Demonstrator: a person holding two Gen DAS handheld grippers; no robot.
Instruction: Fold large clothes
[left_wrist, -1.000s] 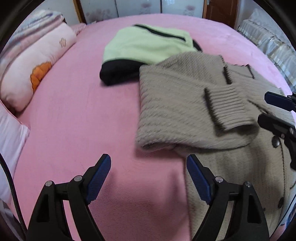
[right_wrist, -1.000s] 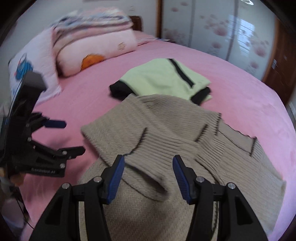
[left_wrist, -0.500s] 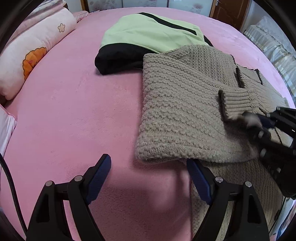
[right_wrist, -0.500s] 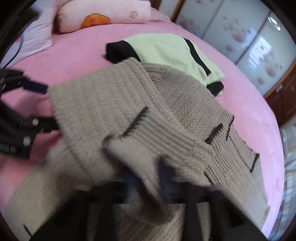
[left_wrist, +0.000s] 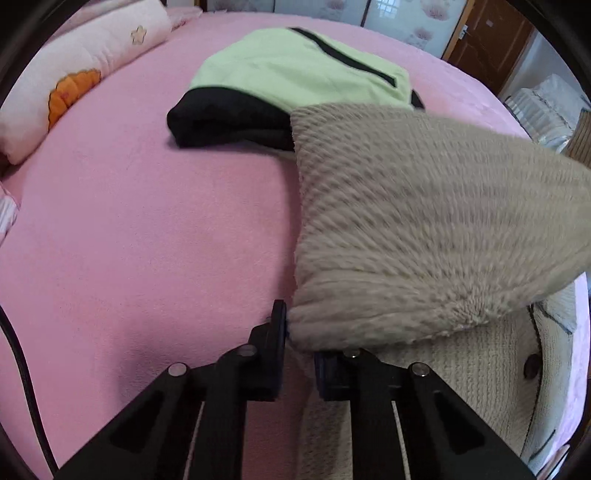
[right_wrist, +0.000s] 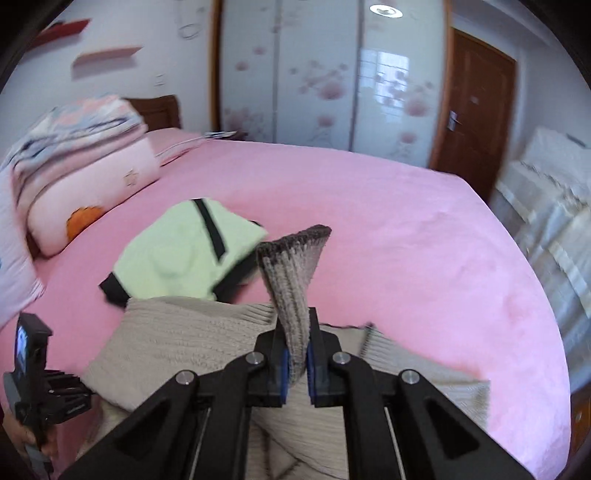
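A beige knit sweater (left_wrist: 406, 229) lies on the pink bed (left_wrist: 147, 229). Its upper layer is lifted and blurred in the left wrist view. My left gripper (left_wrist: 299, 354) is at the sweater's near folded edge, its jaws closing with that edge pinched between the pads. My right gripper (right_wrist: 295, 365) is shut on the ribbed sleeve cuff (right_wrist: 291, 266), which stands up out of the jaws above the sweater's body (right_wrist: 192, 339). The dark-trimmed cuff end points up.
A folded light-green and black garment (left_wrist: 295, 74) lies just beyond the sweater, touching its far edge. Pillows and folded bedding (right_wrist: 88, 177) sit at the bed's left. A flowered wardrobe (right_wrist: 325, 81) and brown door (right_wrist: 476, 110) stand behind. White bedding (right_wrist: 546, 206) is at right.
The left jaws went from wide apart to pinching the sweater's folded edge. The right gripper shut on the sleeve cuff and lifted it, raising the sweater's upper layer.
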